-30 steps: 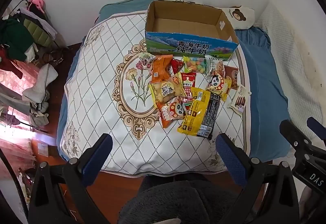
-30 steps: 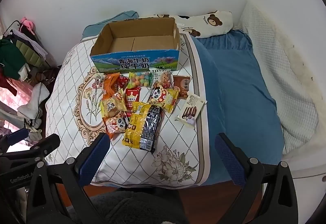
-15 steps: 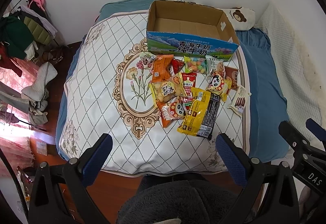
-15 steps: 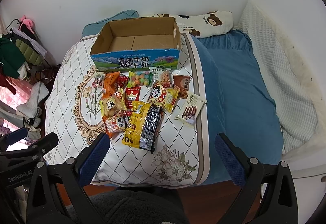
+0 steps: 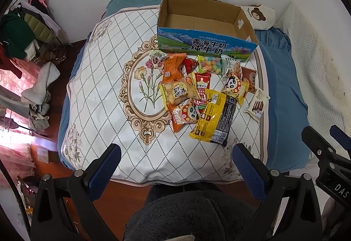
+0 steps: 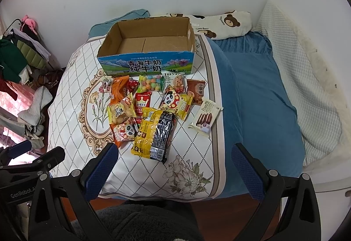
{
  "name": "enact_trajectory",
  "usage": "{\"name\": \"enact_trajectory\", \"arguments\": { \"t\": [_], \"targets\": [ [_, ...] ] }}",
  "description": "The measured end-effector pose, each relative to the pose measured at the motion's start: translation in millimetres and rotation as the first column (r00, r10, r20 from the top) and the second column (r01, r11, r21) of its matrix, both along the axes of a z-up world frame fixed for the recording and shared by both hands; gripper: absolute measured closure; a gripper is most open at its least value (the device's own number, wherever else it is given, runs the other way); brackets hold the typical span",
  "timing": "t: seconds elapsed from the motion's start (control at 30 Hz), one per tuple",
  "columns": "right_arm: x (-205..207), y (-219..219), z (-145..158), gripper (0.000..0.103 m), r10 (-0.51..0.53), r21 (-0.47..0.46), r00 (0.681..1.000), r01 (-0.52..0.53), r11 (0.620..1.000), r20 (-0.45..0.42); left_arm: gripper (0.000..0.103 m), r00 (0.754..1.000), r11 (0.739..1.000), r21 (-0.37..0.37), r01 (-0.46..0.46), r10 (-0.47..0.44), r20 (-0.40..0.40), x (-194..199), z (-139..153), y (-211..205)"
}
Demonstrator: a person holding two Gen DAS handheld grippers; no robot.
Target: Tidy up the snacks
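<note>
Several snack packets lie in a heap on a white quilted blanket [image 5: 105, 78] on the bed. Among them are a large yellow and black bag [image 5: 214, 119] [image 6: 154, 134], a white wafer pack [image 5: 257, 104] [image 6: 206, 118] at the right edge, and a bag of coloured balls [image 5: 210, 64] [image 6: 151, 83]. Behind the heap stands an empty cardboard milk box [image 5: 206, 43] [image 6: 149, 64]. My left gripper [image 5: 175, 164] is open, held above the blanket's near edge. My right gripper [image 6: 174, 163] is also open, just short of the yellow bag. Neither holds anything.
A blue sheet [image 6: 258, 91] covers the bed's right half, with a bear-print pillow [image 6: 221, 21] at the wall. Clothes [image 5: 22, 34] pile up on the floor at the left. A person's dark fleece sleeve [image 5: 188, 216] fills the bottom of both views.
Both views have drifted only slightly; the snacks and box lie where they were. Both grippers remain open.
</note>
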State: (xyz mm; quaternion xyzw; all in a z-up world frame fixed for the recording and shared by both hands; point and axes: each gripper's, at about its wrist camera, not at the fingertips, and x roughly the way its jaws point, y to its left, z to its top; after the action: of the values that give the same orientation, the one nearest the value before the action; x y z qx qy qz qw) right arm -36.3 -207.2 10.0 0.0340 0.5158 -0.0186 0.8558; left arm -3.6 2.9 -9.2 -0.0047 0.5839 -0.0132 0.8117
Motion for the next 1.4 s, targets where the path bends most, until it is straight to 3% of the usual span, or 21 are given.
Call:
{"name": "enact_trajectory", "arguments": {
  "t": [1.4],
  "targets": [
    [-3.5, 3.4, 2.7, 0.000, 0.008, 0.015, 1.000, -0.008, 1.000, -0.004, 0.000, 1.000, 1.000, 0.000, 0.000, 0.000, 0.004, -0.5, 3.4, 1.6]
  ]
}}
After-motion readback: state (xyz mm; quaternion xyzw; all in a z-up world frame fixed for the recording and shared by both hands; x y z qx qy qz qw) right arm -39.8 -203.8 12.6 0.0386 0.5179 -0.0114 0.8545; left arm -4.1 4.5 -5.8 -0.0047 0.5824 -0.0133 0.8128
